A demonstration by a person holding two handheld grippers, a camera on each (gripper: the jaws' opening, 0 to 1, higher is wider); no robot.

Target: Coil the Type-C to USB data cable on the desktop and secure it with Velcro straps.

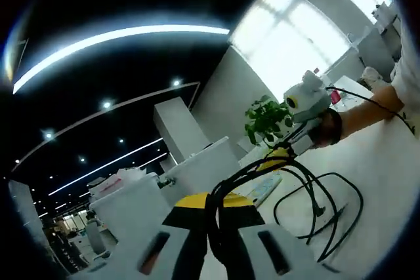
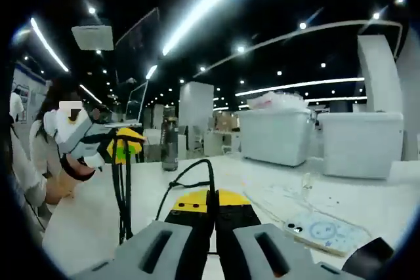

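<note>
- Now, the left tongs [image 1: 213,237] are closed on the cable [image 1: 315,195], pinching a bunch of its black strands between narrow jaws at the yellow tips.
- From that pinch the strands rise and run across to the right tongs [image 1: 283,151], seen in the left gripper view with a hand [image 1: 328,126] behind them; past there the rest of the cable hangs in loose loops down to the bench [image 1: 387,181].
- In the right gripper view the right tongs [image 2: 213,218] are also narrow, with a strand of cable [image 2: 190,172] arching up from between the jaws.
- That view shows the left tongs [image 2: 125,145] off to one side, cable strands dropping straight down from them to the bench [image 2: 85,227].
- Risk: the loops are uneven and only pinched at two spots, so if either pair of tongs eases off, the coil would likely spring apart.
- Risk: pulling the two pairs apart could drag strands through the jaws and shrink or tangle the loops.
- Risk: I cannot make out a strap, so with both tongs busy, freeing one to fetch it may let the bundle go.
- Beyond, a card [image 2: 321,231] lies on the bench near the right tongs, and a plant [image 1: 266,119] stands farther back.
</note>
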